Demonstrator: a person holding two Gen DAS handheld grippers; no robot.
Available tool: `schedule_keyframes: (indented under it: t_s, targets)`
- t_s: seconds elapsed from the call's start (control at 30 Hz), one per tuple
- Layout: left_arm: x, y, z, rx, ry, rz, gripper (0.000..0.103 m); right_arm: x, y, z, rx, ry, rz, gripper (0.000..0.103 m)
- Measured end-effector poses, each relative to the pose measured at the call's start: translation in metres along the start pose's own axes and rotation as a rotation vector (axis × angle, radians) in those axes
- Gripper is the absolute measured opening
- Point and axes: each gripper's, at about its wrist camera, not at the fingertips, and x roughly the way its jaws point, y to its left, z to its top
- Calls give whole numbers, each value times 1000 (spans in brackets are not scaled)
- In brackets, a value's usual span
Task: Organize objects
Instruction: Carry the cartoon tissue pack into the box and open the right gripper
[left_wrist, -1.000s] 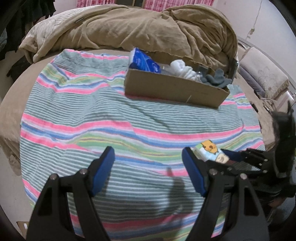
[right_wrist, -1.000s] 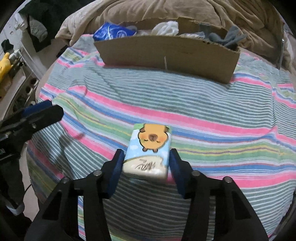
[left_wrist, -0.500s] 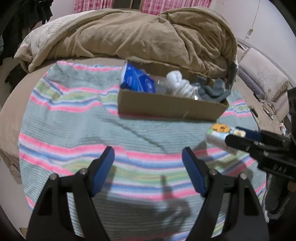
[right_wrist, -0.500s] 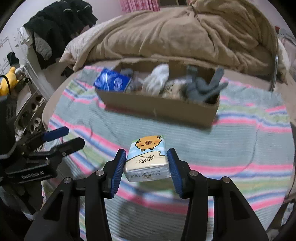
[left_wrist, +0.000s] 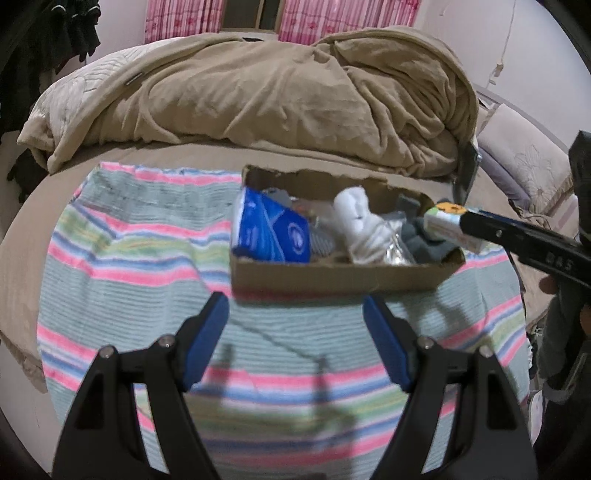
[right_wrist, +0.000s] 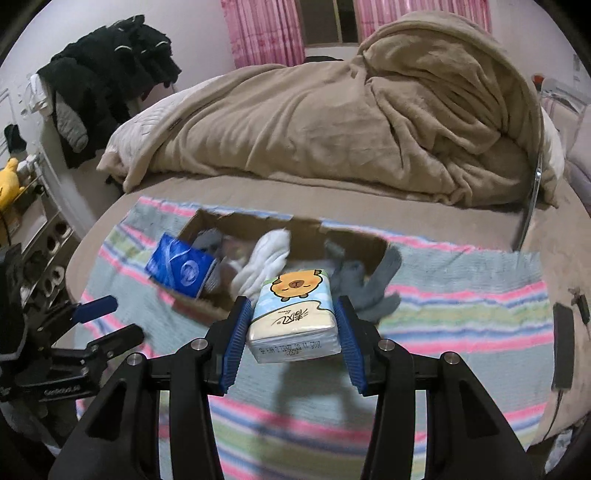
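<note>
My right gripper (right_wrist: 293, 314) is shut on a tissue pack (right_wrist: 293, 312) with a cartoon capybara, held in the air over the near right part of a cardboard box (right_wrist: 295, 227). In the left wrist view the tissue pack (left_wrist: 445, 225) hangs above the right end of the box (left_wrist: 332, 275). The box holds a blue pack (left_wrist: 271, 230), white socks (left_wrist: 360, 225) and grey socks (left_wrist: 424, 236). My left gripper (left_wrist: 297, 325) is open and empty, above the striped cloth (left_wrist: 147, 258) in front of the box.
The box sits on a striped cloth (right_wrist: 461, 306) spread over a bed. A bunched tan blanket (left_wrist: 277, 96) lies behind the box. A dark phone (right_wrist: 563, 343) lies at the cloth's right edge. Black clothes (right_wrist: 107, 70) hang at the far left.
My right gripper has lifted the tissue pack off the cloth and carried it forward to above the box. My left gripper has risen and pulled back a little.
</note>
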Motion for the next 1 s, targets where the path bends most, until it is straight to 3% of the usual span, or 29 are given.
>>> schedule_keyframes:
  t_s: [0.33, 0.57, 0.83, 0.93, 1.0]
  targets:
    - [33, 4, 22, -3, 6, 4, 77, 49, -26, 11, 24, 11, -90, 49]
    - [48, 6, 22, -12, 21, 9, 80, 76, -33, 3, 48, 40, -85, 49]
    - [41, 7, 11, -48, 16, -1, 80, 77, -32, -2, 61, 36, -91, 50]
    - [33, 8, 5, -58, 12, -5, 80, 73, -30, -3, 67, 36, -78, 54]
    - [27, 8, 2, -58, 8, -4, 80, 68, -28, -5, 72, 32, -67, 63]
